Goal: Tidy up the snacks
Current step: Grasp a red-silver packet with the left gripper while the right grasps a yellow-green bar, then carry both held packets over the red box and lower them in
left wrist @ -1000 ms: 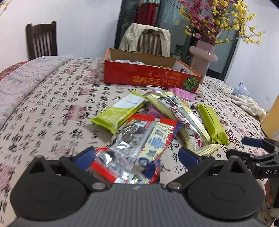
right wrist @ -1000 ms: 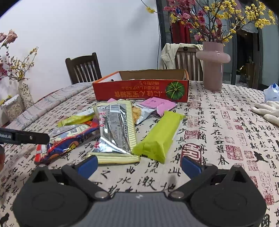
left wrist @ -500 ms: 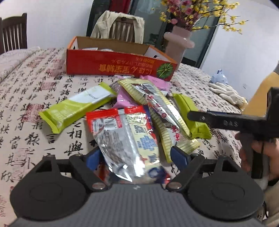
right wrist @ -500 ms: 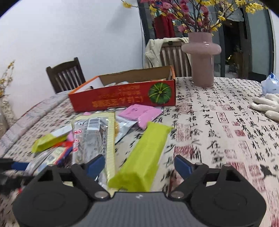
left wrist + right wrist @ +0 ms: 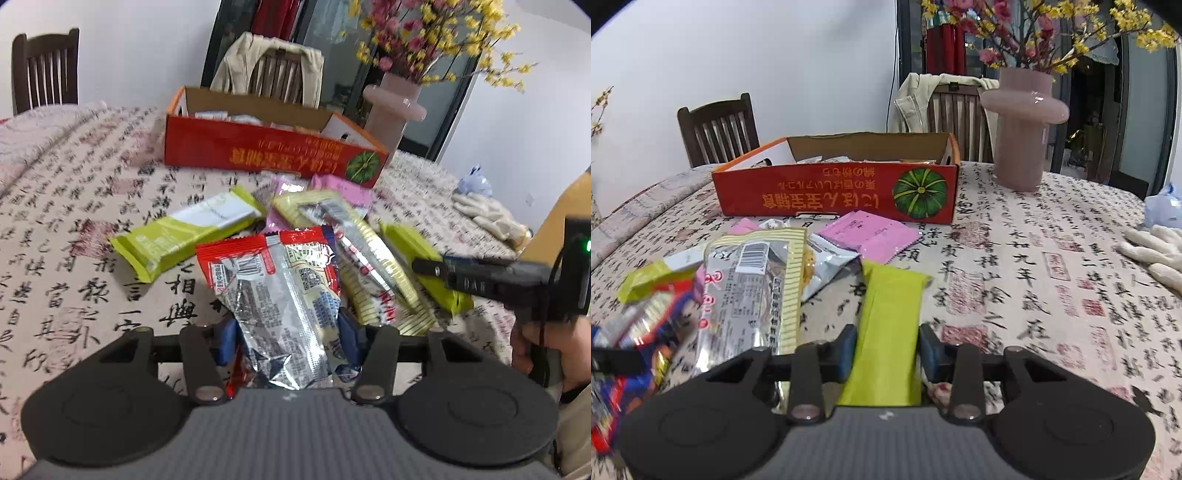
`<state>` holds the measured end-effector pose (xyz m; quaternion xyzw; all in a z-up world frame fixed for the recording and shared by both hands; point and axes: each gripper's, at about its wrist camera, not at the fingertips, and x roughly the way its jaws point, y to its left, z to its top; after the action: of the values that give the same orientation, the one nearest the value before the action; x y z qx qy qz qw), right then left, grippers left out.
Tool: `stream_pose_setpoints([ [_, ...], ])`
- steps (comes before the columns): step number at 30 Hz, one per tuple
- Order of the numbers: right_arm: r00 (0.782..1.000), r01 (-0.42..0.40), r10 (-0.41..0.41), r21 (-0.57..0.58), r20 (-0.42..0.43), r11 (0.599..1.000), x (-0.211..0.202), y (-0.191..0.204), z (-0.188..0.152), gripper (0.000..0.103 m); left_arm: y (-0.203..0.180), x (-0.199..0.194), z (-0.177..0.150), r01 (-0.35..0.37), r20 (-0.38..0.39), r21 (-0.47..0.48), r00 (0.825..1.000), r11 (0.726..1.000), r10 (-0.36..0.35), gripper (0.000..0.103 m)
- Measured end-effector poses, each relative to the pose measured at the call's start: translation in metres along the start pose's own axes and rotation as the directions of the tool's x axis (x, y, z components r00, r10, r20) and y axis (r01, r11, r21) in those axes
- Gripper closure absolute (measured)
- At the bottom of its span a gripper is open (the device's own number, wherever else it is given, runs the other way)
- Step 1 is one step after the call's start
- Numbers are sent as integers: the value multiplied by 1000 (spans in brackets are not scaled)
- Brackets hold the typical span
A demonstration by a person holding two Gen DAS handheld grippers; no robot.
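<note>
A red and silver snack packet [image 5: 280, 295] stands crumpled between the blue pads of my left gripper [image 5: 288, 341], whose jaws are closing on it. A plain lime-green bar [image 5: 890, 325] fills the gap of my right gripper [image 5: 888, 350], its jaws closing with both pads at the bar's edges. The same bar [image 5: 413, 243] lies under the right gripper's black finger in the left wrist view. Behind the pile stands the open red cardboard box [image 5: 834, 195] holding some packets.
A yellow striped packet [image 5: 369, 266], a green and white bar [image 5: 192, 229] and pink packets [image 5: 868, 232] lie loose on the calligraphy tablecloth [image 5: 1015, 288]. A pink vase [image 5: 1023, 122] stands right of the box. White gloves [image 5: 1156, 254] lie far right. Chairs stand behind the table.
Both grippers have narrowed from wide open onto their snacks. The red and silver packet now stands up between the left pads. The right gripper moved forward over the green bar.
</note>
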<state>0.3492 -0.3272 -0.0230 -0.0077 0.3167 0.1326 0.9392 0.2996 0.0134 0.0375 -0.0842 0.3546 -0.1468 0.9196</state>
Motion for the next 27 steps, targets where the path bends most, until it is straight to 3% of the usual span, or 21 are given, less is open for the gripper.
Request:
stream_pose_setpoints([
  [6, 1000, -21, 20, 15, 18, 1000, -43, -8, -25, 72, -3, -35, -1, -12, 66, -19, 998, 1000, 13, 49],
  [13, 996, -39, 38, 16, 80, 999, -80, -12, -33, 72, -10, -44, 4, -36, 92, 5, 995, 999, 36, 49],
  [27, 988, -51, 55, -30, 142, 998, -78, -10, 7, 72, 4, -32, 51, -74, 153, 32, 986, 997, 68, 49],
])
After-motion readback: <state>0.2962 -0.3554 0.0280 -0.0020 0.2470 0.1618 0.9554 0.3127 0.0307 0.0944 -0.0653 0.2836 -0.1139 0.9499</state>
